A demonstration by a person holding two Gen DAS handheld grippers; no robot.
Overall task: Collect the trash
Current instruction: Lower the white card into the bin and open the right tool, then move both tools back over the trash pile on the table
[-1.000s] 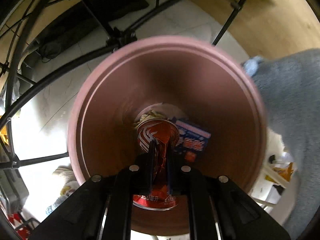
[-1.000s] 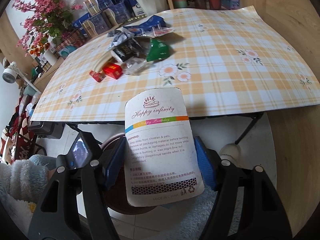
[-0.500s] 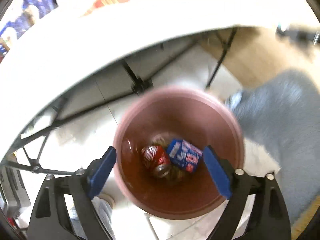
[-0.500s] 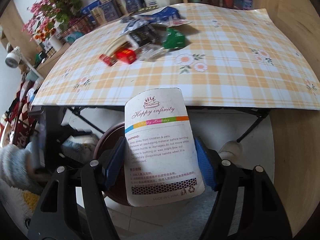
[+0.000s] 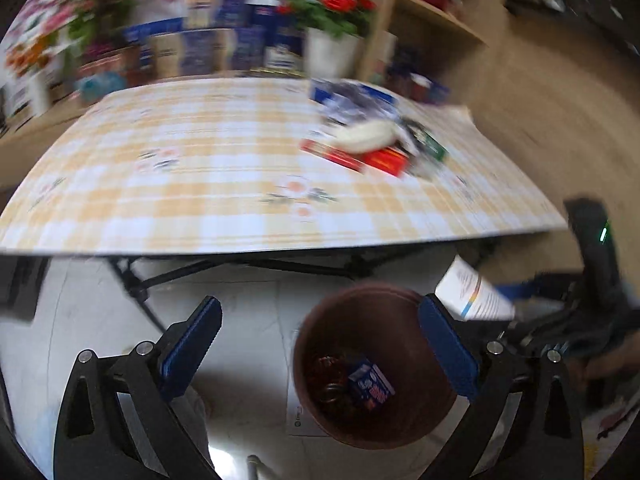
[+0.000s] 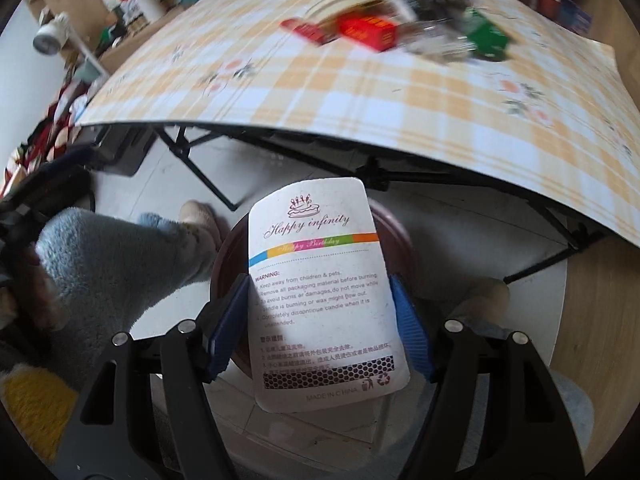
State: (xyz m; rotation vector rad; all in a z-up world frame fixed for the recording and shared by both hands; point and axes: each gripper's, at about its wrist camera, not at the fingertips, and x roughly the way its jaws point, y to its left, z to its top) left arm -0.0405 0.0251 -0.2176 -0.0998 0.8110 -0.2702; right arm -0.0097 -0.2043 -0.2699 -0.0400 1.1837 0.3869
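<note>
Above the brown bin (image 6: pixel 400 224), a white card (image 6: pixel 320 292) is pinched by the right gripper (image 6: pixel 320 320). Nothing is held between the opening jaws of the left gripper (image 5: pixel 320 344); a can (image 5: pixel 330 380) lies inside the bin.

Left gripper (image 5: pixel 320 354) opening, seemingly empty; right gripper (image 6: pixel 320 320) clamped.

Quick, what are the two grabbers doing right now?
Left gripper: jaws opening wide, nothing between them.
Right gripper: closed on the white birthday card.
</note>
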